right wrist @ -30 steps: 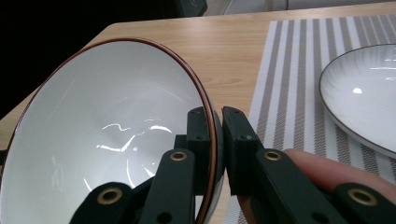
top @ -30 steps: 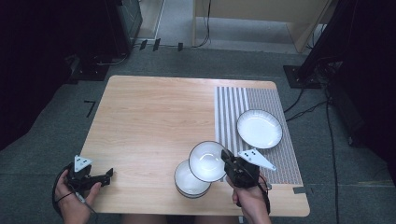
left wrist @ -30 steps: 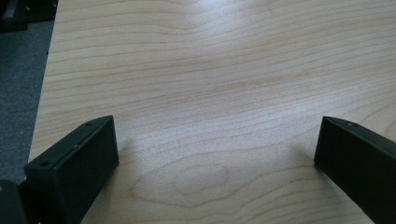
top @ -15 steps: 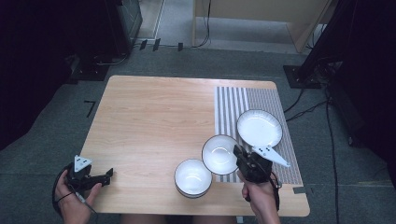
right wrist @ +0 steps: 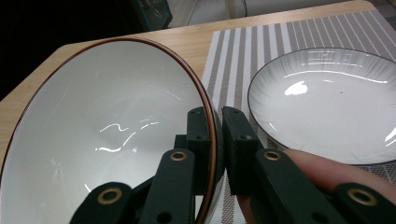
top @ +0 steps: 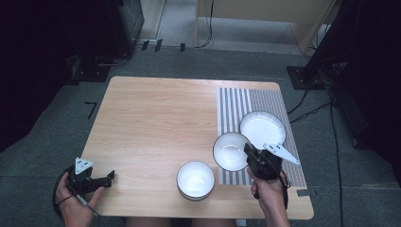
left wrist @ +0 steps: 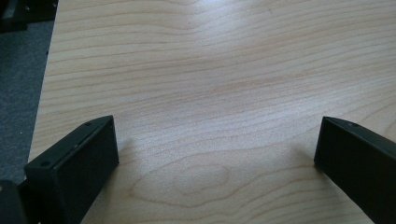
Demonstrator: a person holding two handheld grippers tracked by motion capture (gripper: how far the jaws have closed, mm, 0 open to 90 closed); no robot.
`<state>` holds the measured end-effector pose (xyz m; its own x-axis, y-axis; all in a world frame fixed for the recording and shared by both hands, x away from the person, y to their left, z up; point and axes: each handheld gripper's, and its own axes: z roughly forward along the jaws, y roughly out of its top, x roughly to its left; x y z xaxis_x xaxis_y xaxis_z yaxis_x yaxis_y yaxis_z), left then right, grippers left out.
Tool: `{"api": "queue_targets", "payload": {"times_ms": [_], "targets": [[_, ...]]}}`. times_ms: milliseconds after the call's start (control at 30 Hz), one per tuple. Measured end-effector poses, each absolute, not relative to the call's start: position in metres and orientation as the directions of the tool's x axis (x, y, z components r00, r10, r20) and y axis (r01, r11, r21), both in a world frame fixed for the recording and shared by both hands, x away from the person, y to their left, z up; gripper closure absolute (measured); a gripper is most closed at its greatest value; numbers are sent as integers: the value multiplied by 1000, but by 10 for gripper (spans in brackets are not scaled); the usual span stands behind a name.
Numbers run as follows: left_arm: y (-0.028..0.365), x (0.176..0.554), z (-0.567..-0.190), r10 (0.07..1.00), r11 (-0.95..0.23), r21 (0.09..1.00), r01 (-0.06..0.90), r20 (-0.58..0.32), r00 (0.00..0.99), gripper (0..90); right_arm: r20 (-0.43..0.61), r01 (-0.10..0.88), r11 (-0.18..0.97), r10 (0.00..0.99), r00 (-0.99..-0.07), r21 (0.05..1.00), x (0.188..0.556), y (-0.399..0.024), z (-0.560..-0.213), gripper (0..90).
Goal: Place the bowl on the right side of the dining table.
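My right gripper [top: 248, 153] [right wrist: 215, 122] is shut on the rim of a white bowl [top: 231, 151] [right wrist: 107, 126] with a brown edge, one jaw inside and one outside. The bowl hangs tilted over the left edge of the striped placemat [top: 250, 100] [right wrist: 243, 51]. A white plate [top: 263, 128] [right wrist: 322, 105] lies on the mat just beyond it. A second white bowl [top: 195, 180] stands on the wooden table [top: 156, 118] to the left. My left gripper [top: 109, 177] [left wrist: 215, 140] rests low at the table's front left corner, jaws wide apart over bare wood.
Dark equipment stands and cables [top: 302, 111] ring the table on a grey carpet. A wooden cabinet [top: 255, 14] stands at the back. The person's hands come in at the bottom edge.
The right gripper has carried the white bowl to the right, from above the other bowl to the placemat's left edge beside the plate. The left gripper has stayed still.
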<state>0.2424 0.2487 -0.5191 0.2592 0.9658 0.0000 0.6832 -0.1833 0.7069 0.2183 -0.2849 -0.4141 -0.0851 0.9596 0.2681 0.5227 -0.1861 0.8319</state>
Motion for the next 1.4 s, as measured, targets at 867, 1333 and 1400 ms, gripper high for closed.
{"api": "queue_targets", "payload": {"times_ms": [867,1333,1400], "targets": [[249,242,-519,966,-185,706,684,1,260,0,282,513,-250,959,17,821,249,-313,-417,833],[249,242,-519,966,-185,706,684,1,260,0,277,522,-278,957,83,807,268,-331,-428,833],[249,242,-519,966,-185,706,684,1,260,0,276,522,-280,957,88,806,269,-333,-429,833]]}}
